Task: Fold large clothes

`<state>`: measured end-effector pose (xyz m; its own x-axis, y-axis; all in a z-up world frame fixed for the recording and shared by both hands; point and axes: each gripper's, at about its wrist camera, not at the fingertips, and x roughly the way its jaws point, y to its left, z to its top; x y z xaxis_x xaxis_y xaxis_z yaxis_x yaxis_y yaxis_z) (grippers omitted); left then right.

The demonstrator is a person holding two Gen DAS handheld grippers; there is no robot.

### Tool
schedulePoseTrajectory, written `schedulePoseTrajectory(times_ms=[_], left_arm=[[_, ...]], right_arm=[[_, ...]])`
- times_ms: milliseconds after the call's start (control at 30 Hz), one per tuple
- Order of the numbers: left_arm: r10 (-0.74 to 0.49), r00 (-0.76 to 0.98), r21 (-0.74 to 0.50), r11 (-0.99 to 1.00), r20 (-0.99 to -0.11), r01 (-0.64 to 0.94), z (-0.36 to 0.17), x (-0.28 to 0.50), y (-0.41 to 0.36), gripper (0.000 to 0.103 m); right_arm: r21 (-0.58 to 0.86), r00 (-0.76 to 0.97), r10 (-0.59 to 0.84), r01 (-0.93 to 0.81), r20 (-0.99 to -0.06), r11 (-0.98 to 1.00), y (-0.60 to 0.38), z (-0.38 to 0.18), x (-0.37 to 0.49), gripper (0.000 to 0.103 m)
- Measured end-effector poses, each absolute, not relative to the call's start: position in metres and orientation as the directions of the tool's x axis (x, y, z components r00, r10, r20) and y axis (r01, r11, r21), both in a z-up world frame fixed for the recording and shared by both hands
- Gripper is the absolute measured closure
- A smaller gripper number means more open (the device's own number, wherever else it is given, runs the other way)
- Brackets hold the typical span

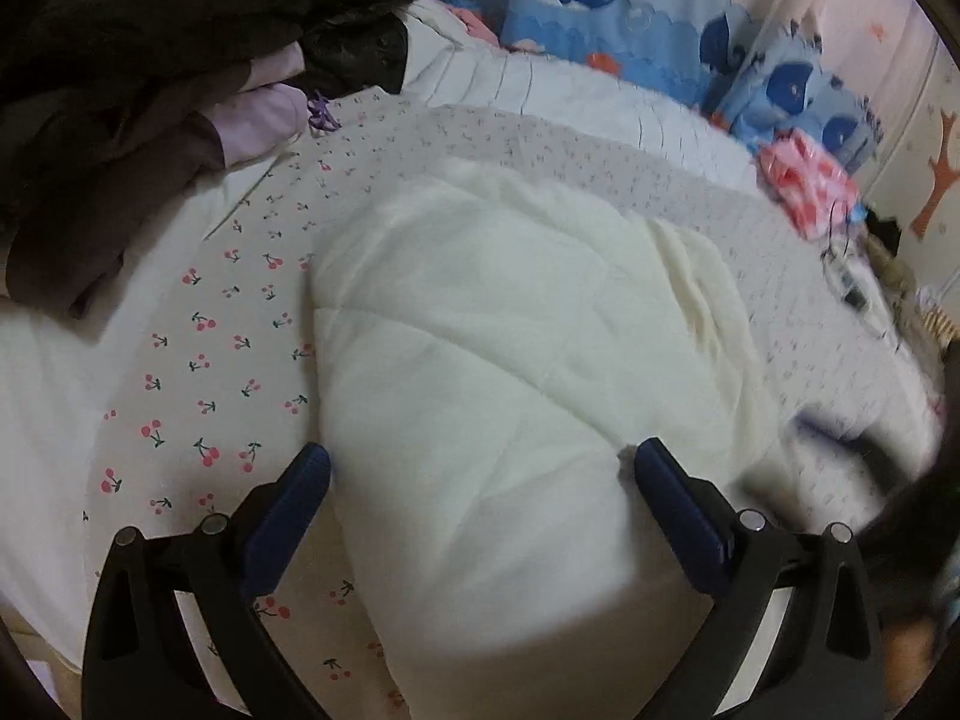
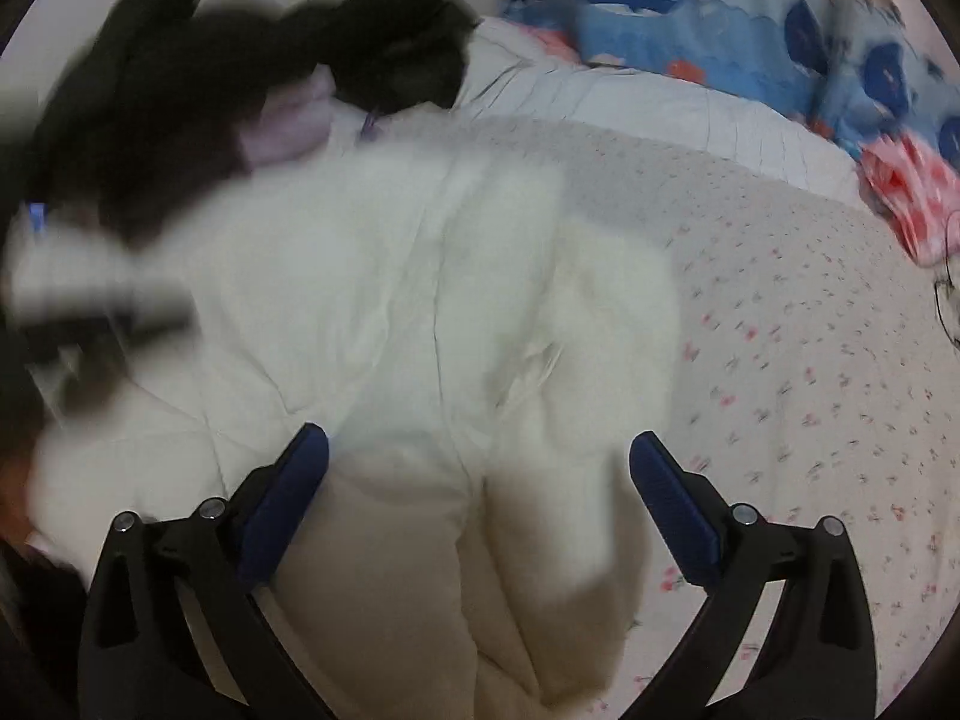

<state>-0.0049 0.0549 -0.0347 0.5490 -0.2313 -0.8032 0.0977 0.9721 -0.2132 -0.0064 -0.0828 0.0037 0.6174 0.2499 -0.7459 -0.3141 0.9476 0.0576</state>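
Currently, your left gripper (image 1: 480,468) and right gripper (image 2: 479,456) both stand spread wide, gripping nothing, above the white padded garment (image 1: 510,312) lying on the cherry-print bedsheet (image 1: 204,360).

Cherry-print bedsheet (image 1: 198,372), whale-patterned blue bedding (image 1: 606,18) behind, pale wall with orange decal (image 1: 936,180).

Two handheld grippers, same build.
left gripper (image 1: 480,468) and right gripper (image 2: 479,459): black plastic arms, ribbed dark-blue pads, two silver round screw heads per side, lower frame.
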Motion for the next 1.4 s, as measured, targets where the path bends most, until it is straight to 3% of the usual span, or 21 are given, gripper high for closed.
schedulePoseTrajectory(times_ms=[100, 233, 300, 367, 467, 533, 800, 867, 933, 967, 1033, 1133, 1233, 1333, 1400], left_arm=[[-0.193, 0.634, -0.185, 0.979, -0.749, 0.080, -0.019, -0.024, 0.066, 0.006], [-0.082, 0.717, -0.057, 0.997, -0.692, 0.059, -0.002, -0.044, 0.059, 0.006], [-0.055, 0.736, -0.018, 0.998, -0.675, 0.058, 0.003, -0.049, 0.054, 0.006], [-0.057, 0.739, -0.006, 0.997, -0.671, 0.071, 0.006, -0.055, 0.050, 0.006], [-0.045, 0.742, 0.026, 0.996, -0.669, 0.084, 0.007, -0.062, 0.046, 0.006], [-0.022, 0.756, 0.056, 0.995, -0.655, 0.078, 0.008, -0.069, 0.046, 0.006], [-0.003, 0.774, 0.097, 0.992, -0.634, 0.082, 0.010, -0.073, 0.041, 0.006], [0.006, 0.784, 0.114, 0.990, -0.621, 0.083, 0.012, -0.074, 0.040, 0.006], [0.009, 0.788, 0.123, 0.989, -0.615, 0.084, 0.011, -0.074, 0.039, 0.006], [0.009, 0.788, 0.123, 0.989, -0.616, 0.085, 0.011, -0.075, 0.037, 0.006], [0.009, 0.790, 0.130, 0.988, -0.613, 0.089, 0.011, -0.077, 0.035, 0.006], [0.008, 0.800, 0.138, 0.986, -0.599, 0.093, 0.013, -0.081, 0.033, 0.006], [0.007, 0.809, 0.147, 0.984, -0.588, 0.098, 0.017, -0.086, 0.030, 0.006], [0.003, 0.814, 0.141, 0.985, -0.581, 0.097, 0.019, -0.088, 0.029, 0.006], [-0.011, 0.808, 0.126, 0.986, -0.589, 0.105, 0.019, -0.088, 0.028, 0.006]], right_arm=[[0.175, 0.565, 0.300, -0.265, -0.769, 0.948, -0.098, 0.000, 0.001, 0.007], [0.073, 0.691, 0.255, -0.282, -0.676, 0.957, -0.089, 0.050, -0.046, 0.007], [0.025, 0.718, 0.209, -0.258, -0.664, 0.966, -0.087, 0.044, -0.058, 0.007], [0.016, 0.674, 0.197, -0.265, -0.712, 0.964, -0.082, 0.010, -0.060, 0.007], [0.218, 0.582, 0.311, -0.226, -0.752, 0.949, -0.103, -0.002, -0.050, 0.007], [0.255, 0.584, 0.332, -0.214, -0.741, 0.943, -0.111, 0.021, -0.048, 0.007], [0.159, 0.728, 0.260, -0.206, -0.635, 0.966, -0.105, 0.094, 0.017, 0.007], [0.119, 0.708, 0.209, -0.175, -0.675, 0.977, -0.100, 0.073, 0.055, 0.007], [0.017, 0.605, 0.123, -0.178, -0.786, 0.984, -0.089, 0.020, 0.090, 0.007], [0.044, 0.560, 0.160, -0.216, -0.813, 0.975, -0.085, -0.008, 0.101, 0.007], [0.132, 0.538, 0.214, -0.187, -0.816, 0.973, -0.100, -0.012, 0.108, 0.007], [0.143, 0.556, 0.217, -0.175, -0.802, 0.974, -0.109, 0.008, 0.090, 0.007], [0.165, 0.635, 0.273, -0.225, -0.723, 0.960, -0.114, 0.050, 0.033, 0.007], [0.164, 0.684, 0.282, -0.234, -0.673, 0.958, -0.115, 0.056, -0.012, 0.007], [0.089, 0.626, 0.241, -0.265, -0.742, 0.960, -0.097, 0.024, -0.020, 0.007]])
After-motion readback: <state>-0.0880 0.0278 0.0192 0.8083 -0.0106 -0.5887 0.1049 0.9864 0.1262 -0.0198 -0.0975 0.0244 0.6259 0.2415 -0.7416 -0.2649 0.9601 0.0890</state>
